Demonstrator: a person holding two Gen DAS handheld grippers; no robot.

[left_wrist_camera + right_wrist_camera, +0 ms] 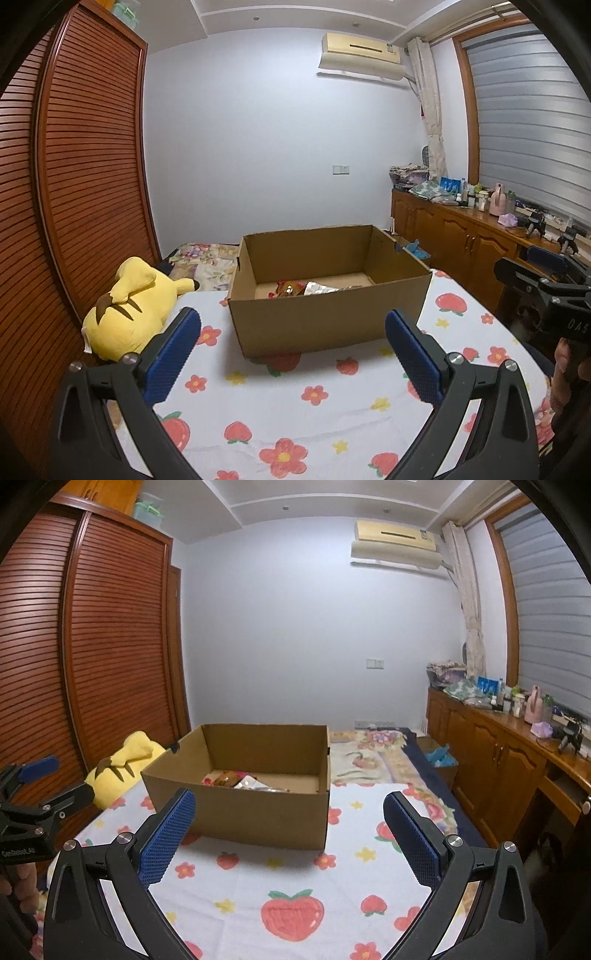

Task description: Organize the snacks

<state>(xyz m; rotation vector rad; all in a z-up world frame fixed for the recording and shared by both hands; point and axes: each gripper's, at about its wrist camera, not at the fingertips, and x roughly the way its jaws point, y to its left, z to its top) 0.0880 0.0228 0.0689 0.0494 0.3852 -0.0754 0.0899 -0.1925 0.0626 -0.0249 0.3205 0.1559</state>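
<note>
An open cardboard box (325, 321) (251, 812) stands on a bed covered by a white sheet with strawberry and flower prints (295, 406) (295, 878). Snack packets (295, 288) (236, 780), one reddish-brown and one silvery, lie on the box floor. My left gripper (293, 352) is open and holds nothing, hovering in front of the box. My right gripper (290, 836) is open and holds nothing too, in front of the box's right corner. Each gripper shows at the edge of the other's view, held in a hand.
A yellow plush toy (129, 314) (122, 768) lies left of the box by the slatted wardrobe (85, 166). A floral quilt (369, 753) lies behind the box. Wooden cabinets (498, 760) with bottles and clutter run along the right under the window.
</note>
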